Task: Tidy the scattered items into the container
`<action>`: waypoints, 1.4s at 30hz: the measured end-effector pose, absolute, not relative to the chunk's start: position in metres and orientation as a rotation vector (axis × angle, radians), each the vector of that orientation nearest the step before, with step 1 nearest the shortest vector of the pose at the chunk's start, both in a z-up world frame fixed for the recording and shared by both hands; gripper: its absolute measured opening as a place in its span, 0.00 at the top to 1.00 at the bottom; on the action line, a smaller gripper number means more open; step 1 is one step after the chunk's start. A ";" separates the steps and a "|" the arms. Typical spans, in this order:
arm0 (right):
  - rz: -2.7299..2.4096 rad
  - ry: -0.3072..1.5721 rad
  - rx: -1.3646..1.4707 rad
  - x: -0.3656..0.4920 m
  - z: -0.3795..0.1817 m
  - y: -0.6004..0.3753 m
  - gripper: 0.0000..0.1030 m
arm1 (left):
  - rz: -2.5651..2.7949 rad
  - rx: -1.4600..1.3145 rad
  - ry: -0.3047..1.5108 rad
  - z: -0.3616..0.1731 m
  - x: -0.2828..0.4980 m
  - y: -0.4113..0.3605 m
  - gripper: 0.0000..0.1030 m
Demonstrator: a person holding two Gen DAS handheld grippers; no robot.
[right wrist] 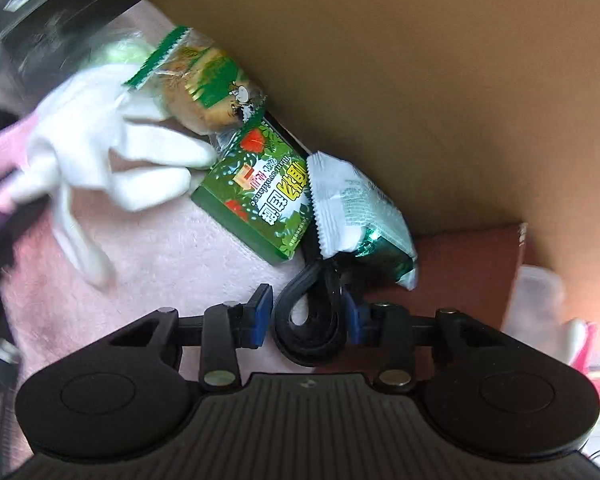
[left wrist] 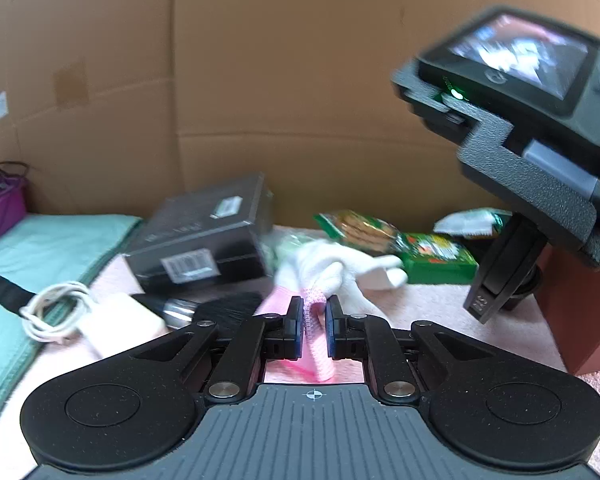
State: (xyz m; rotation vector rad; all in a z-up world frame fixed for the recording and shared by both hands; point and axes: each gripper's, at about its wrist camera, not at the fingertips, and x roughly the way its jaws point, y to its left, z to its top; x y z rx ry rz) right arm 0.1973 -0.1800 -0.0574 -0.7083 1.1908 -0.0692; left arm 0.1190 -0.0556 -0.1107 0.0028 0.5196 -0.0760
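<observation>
Cardboard walls back a pink mat (left wrist: 440, 304). My left gripper (left wrist: 314, 320) pinches the glove (left wrist: 332, 268) by its cuff; it could slip. My right gripper (right wrist: 306, 312) brackets a black cord (right wrist: 312, 328), not visibly clamped; closing may snag the packet (right wrist: 360, 208) just ahead.

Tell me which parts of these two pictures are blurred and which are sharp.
Left wrist view: the right gripper's body and the white glove smear, while the left gripper is crisp. Right wrist view: the glove and black box blur; the green box reads sharp.
</observation>
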 end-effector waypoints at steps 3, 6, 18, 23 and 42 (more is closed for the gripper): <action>-0.058 1.206 -0.644 0.202 -0.052 -0.189 0.59 | -0.067 -0.006 0.504 -0.107 0.114 -0.049 0.93; -0.021 1.226 -0.595 0.207 -0.045 -0.200 0.60 | -0.062 -0.006 0.500 -0.106 0.111 -0.046 0.93; 0.108 1.206 -0.445 0.181 -0.010 -0.212 0.65 | -0.061 0.005 0.474 -0.096 0.101 -0.038 0.95; 0.194 1.167 -0.331 0.151 0.013 -0.215 0.65 | -0.072 0.012 0.467 -0.089 0.094 -0.042 0.99; 0.263 0.983 -0.241 0.085 0.016 -0.214 0.65 | -0.129 0.402 0.460 -0.106 0.096 -0.098 0.48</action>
